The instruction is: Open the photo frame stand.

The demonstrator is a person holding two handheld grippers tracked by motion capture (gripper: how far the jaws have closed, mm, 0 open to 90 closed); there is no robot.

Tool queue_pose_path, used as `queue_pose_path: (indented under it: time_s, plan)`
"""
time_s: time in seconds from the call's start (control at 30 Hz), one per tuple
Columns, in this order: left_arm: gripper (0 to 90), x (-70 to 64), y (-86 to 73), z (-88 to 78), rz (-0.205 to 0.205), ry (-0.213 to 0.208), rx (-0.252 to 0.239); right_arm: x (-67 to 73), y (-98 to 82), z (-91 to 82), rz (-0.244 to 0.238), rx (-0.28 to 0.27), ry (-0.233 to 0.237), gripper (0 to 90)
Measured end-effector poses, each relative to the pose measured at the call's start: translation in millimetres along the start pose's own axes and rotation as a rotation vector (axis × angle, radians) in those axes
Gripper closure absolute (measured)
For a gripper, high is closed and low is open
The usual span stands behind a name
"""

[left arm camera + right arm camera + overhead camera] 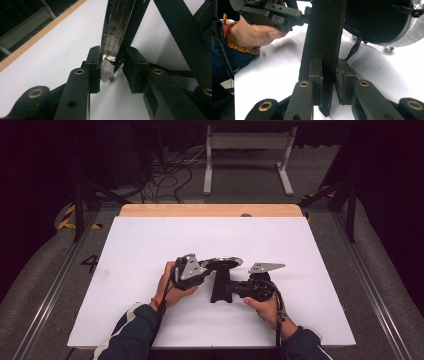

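A black flat bar (218,286) carries a round, silver-rimmed disc (222,263) at its far end, near the middle of the white board. My left gripper (206,270) comes in from the left and is shut on the disc's rim (115,32), with the shiny edge between both pads. My right gripper (227,289) reaches in from the right and is shut on the black bar (324,37), which stands between its pads. The right gripper view also shows the disc's dark face (374,22) and the left gripper (305,13) with the hand (257,32) holding it.
The white board (150,245) lies on a wooden table, whose edge (210,210) shows at the back. Behind the table a white metal frame (247,142) and loose cables (165,175) sit on the floor. Metal rails (370,285) run along both sides.
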State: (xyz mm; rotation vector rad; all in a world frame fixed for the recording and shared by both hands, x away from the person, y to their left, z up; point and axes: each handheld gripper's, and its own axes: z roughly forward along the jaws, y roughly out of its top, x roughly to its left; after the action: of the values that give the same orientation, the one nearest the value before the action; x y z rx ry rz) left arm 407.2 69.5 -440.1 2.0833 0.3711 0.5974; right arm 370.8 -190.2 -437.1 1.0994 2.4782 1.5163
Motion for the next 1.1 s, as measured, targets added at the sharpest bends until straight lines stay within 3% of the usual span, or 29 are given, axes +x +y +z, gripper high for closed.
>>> queue_pose_path:
  time_s: [0.4,0.6,0.77,0.93,1.1]
  plan:
    - [68.1,0.9,-2.1,-1.9,-0.033,-0.022,0.007,1.6,-3.3,1.7,-0.049,0.016,-0.013,76.6]
    - [67.5,2.6,-3.1,-3.8,-0.066,-0.041,-0.004,6.3,-3.8,-1.8,-0.088,-0.004,-0.046,74.6]
    - [56.8,5.8,-2.7,-11.9,-0.082,-0.069,-0.026,11.8,-3.4,-11.0,-0.144,-0.034,-0.113,71.9]
    - [48.0,8.8,-3.0,-21.2,-0.099,-0.073,0.001,13.7,-1.8,-17.8,-0.163,-0.051,-0.137,69.3]
    - [39.4,8.5,-0.2,-29.8,-0.080,-0.049,0.031,16.8,0.3,-22.3,-0.192,-0.062,-0.148,67.9]
